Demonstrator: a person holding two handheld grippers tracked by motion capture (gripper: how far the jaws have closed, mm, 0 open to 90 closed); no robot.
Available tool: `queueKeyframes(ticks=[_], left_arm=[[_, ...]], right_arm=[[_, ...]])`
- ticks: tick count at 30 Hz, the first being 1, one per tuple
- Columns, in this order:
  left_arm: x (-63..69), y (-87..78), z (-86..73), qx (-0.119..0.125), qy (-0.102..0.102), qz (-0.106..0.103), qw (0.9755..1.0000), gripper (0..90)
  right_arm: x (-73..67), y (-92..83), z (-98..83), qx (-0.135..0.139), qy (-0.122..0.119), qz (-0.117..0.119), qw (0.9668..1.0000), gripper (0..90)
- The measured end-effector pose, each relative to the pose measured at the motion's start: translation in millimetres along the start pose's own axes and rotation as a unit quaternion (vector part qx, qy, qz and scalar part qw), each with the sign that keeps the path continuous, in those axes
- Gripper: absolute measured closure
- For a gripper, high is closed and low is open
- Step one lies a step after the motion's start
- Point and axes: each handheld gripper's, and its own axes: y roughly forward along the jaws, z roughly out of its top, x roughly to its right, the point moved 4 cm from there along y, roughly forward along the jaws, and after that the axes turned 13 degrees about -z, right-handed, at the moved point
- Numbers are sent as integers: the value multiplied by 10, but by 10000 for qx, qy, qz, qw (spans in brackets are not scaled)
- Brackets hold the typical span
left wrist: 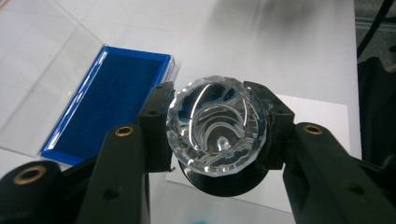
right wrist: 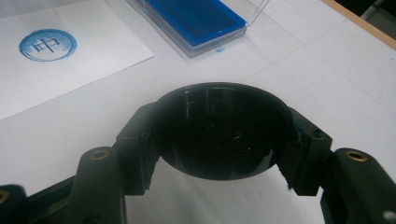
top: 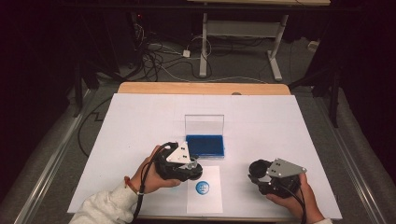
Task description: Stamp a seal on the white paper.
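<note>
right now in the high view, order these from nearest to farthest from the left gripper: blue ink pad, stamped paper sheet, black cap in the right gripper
1. stamped paper sheet, just beside the left gripper, toward the right.
2. blue ink pad, just beyond it, in the open clear case.
3. black cap, off right, held by the right gripper.

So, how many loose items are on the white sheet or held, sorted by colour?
Blue: 1, the ink pad in its open clear case.
Clear: 1, the faceted stamp in the left tool.
Black: 1, the round cap in the right tool.
White: 1, the stamped paper.
Total: 4
</note>
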Motion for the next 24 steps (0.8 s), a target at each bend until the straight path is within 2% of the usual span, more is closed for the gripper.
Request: queueKeyframes(ticks=[11,24], left_arm=[[-35,-119,-57,115,-48,161,9998,546],[-31,-182,-114,42,-100,275,9996,547]], right_arm=[[-2,51,56,88,-27,71,9999,390],[-5,101,105,119,-63,125,9998,390]])
